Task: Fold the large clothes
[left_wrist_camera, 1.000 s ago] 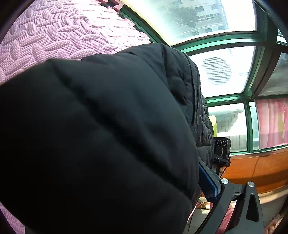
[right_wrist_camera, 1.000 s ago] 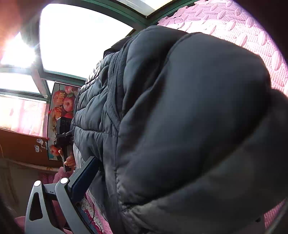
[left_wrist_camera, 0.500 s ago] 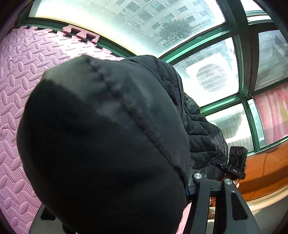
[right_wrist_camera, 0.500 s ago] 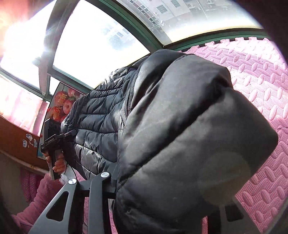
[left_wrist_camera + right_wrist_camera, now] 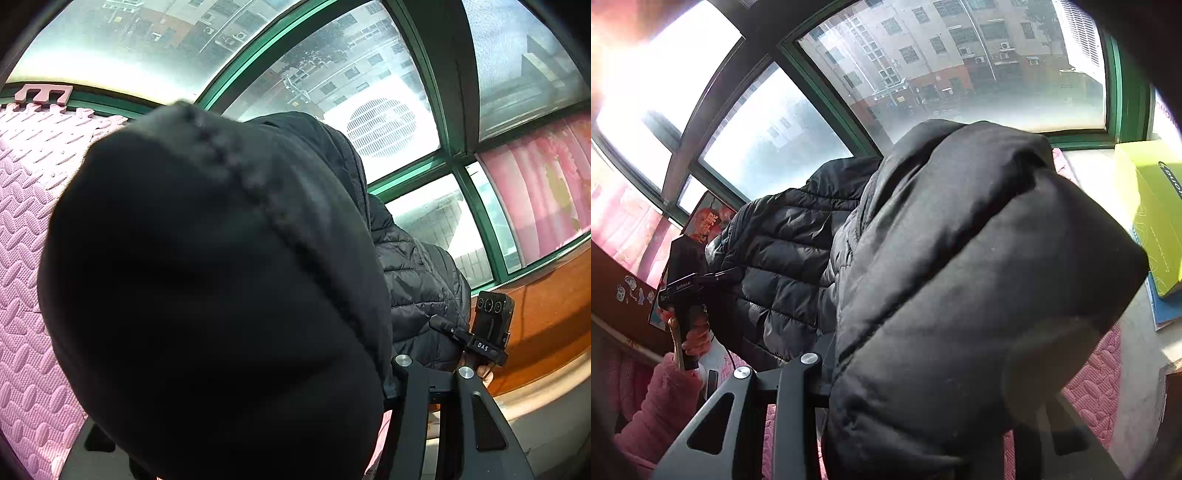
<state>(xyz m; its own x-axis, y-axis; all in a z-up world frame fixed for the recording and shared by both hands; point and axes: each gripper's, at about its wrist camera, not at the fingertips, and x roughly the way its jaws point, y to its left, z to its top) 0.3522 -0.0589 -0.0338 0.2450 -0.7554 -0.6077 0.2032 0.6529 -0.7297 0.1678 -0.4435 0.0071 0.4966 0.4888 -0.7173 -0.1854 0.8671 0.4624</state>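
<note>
Daylight floods through the windows [image 5: 953, 70], with glare top left in the right view; the near jacket [image 5: 221, 295] looks dark, perhaps defocused; edges bend.

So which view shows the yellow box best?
The right wrist view: the yellow box sits at the right edge on the sill, beside the black jacket, though the frame cuts it off. The left wrist view shows none of it, only the jacket, pink floor mat and windows.
</note>
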